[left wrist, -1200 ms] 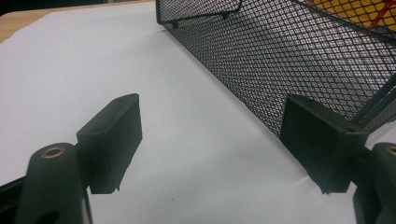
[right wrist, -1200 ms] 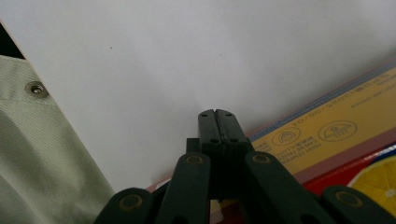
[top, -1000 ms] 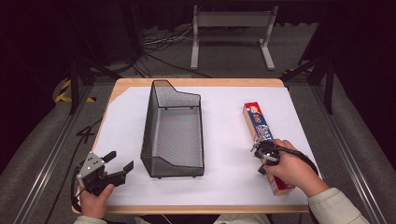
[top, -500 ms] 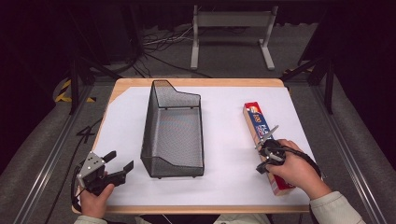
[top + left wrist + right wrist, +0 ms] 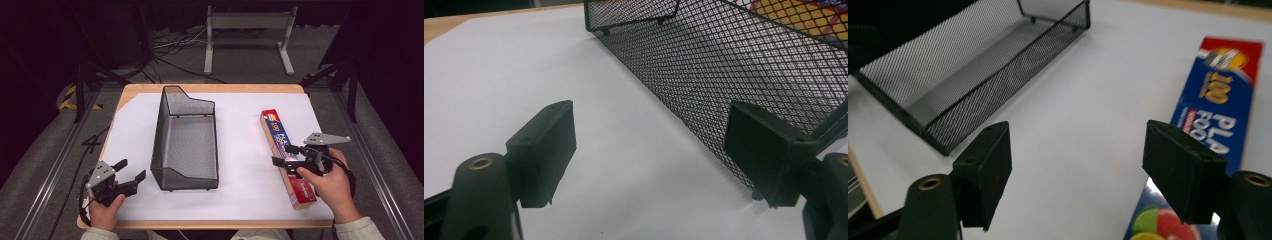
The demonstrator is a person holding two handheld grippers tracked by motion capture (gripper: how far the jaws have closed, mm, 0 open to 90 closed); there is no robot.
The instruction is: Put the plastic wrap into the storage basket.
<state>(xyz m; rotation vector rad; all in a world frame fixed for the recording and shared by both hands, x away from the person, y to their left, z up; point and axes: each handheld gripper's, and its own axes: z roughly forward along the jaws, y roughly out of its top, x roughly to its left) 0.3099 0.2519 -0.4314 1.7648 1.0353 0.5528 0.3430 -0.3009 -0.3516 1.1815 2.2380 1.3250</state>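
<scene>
Black mesh wire basket (image 5: 186, 142) empty mid-desk; right gripper (image 5: 288, 155) fingers spread open over long blue-red cardboard wrap box (image 5: 287, 156): straddle its width squarely before closing. Left gripper (image 5: 129, 173) open, idle.

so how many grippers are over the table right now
2. The left gripper sits open at the table's near left corner beside the mesh basket. The right gripper is open over the long wrap box on the right side.
</scene>
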